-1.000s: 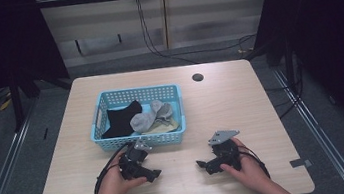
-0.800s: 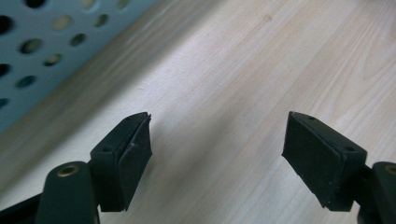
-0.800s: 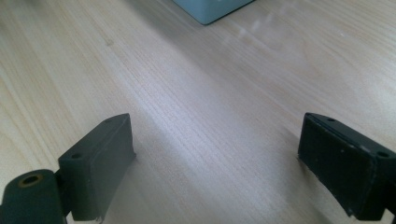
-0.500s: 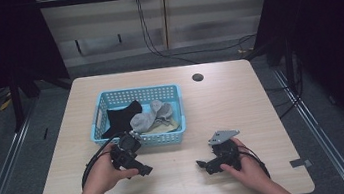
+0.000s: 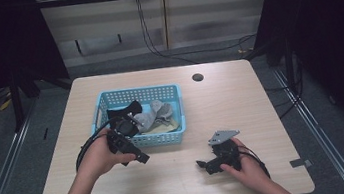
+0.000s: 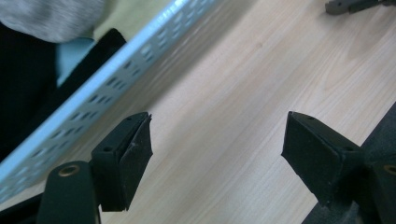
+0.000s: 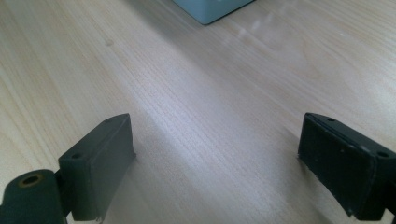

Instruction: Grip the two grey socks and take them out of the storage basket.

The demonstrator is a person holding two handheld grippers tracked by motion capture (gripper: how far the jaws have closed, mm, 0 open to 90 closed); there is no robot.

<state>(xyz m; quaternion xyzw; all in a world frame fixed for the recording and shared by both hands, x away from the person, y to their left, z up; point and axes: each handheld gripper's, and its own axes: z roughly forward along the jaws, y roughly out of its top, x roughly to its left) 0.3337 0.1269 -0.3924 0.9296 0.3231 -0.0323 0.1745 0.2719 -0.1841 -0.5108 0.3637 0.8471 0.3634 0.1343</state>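
The left tongs (image 5: 126, 139), jaws apart and empty, hover at the near wall of the blue basket (image 5: 172, 93) left of centre, apparently reaching for the socks (image 5: 155, 115) heaped inside. Next they must clear that wall and dip in. The right tongs (image 5: 214, 161), also apart, rest on the desk (image 5: 241, 98) at lower right.

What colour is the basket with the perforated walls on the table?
Light blue; the basket shows best in the high view.
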